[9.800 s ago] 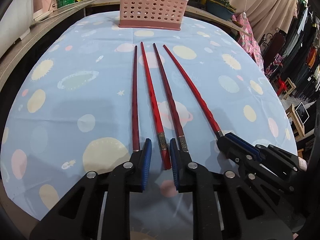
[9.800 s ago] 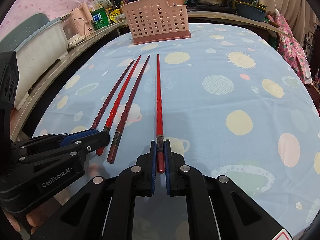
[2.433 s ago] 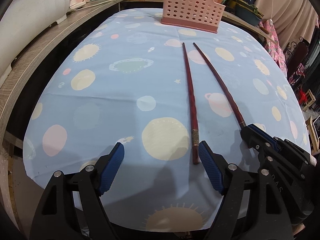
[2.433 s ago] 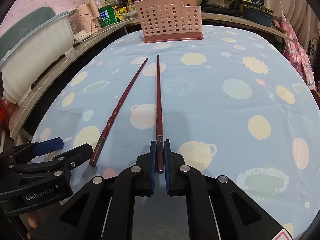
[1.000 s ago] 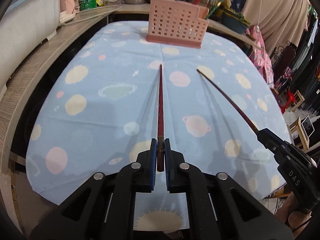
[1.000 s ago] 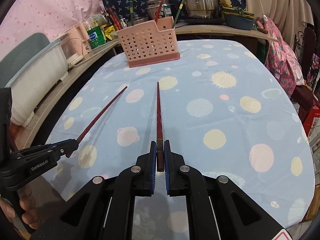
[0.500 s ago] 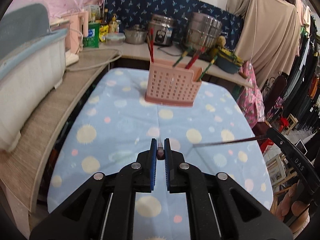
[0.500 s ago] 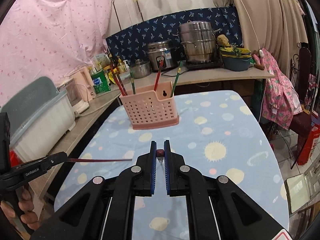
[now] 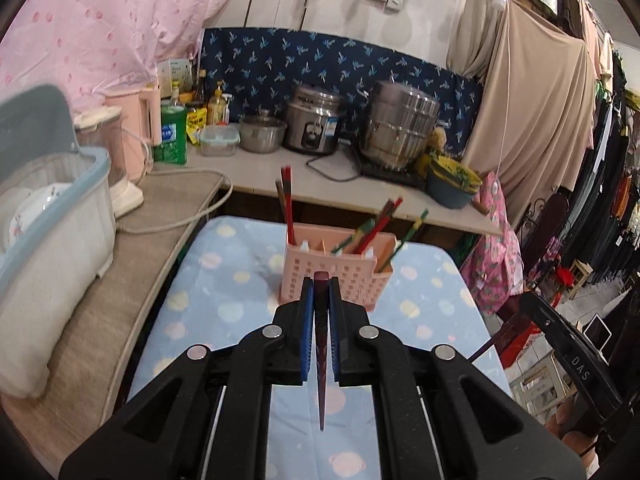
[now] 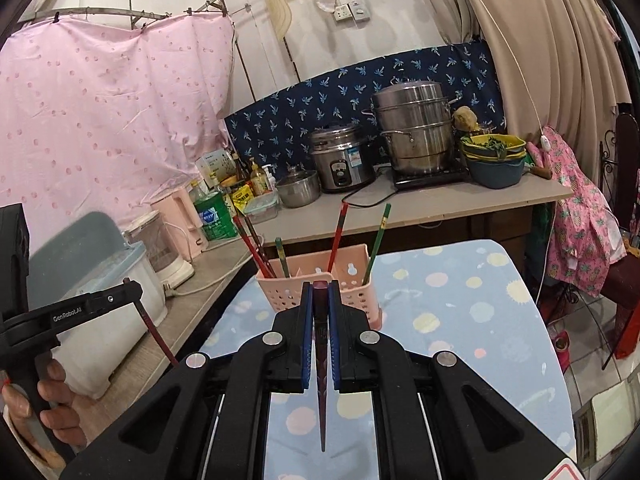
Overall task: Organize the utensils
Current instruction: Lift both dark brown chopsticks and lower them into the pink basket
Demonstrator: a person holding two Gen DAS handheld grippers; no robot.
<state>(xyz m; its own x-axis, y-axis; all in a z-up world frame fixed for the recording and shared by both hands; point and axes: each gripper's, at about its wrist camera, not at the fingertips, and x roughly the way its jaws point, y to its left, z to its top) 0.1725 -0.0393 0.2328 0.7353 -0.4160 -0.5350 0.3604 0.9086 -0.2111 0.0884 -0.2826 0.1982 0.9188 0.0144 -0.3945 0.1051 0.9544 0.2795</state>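
My left gripper [image 9: 320,286] is shut on a dark red chopstick [image 9: 321,360] whose thin end hangs down toward the camera. My right gripper [image 10: 320,290] is shut on a second dark red chopstick [image 10: 322,380], held the same way. Both are raised above the table, short of the pink perforated utensil basket [image 9: 340,272] [image 10: 352,284], which holds several red and green chopsticks [image 9: 372,228]. In the right wrist view the left gripper [image 10: 134,286] shows at the left edge with its chopstick [image 10: 158,338] slanting down. The right gripper [image 9: 528,304] shows at the right edge of the left wrist view.
The table [image 10: 460,312] wears a light blue cloth with pastel planets. A counter [image 10: 420,204] behind it carries a rice cooker [image 10: 340,160], a steel steamer pot [image 10: 416,128], bowls and bottles. At the left stands a white lidded bin [image 9: 52,240]. A person's hand [image 10: 52,396] holds the left gripper's handle.
Both grippers have risen from the table with their chopsticks. The chopsticks have swung from pointing forward at the basket to hanging tip down. The basket now appears nearer and at jaw level.
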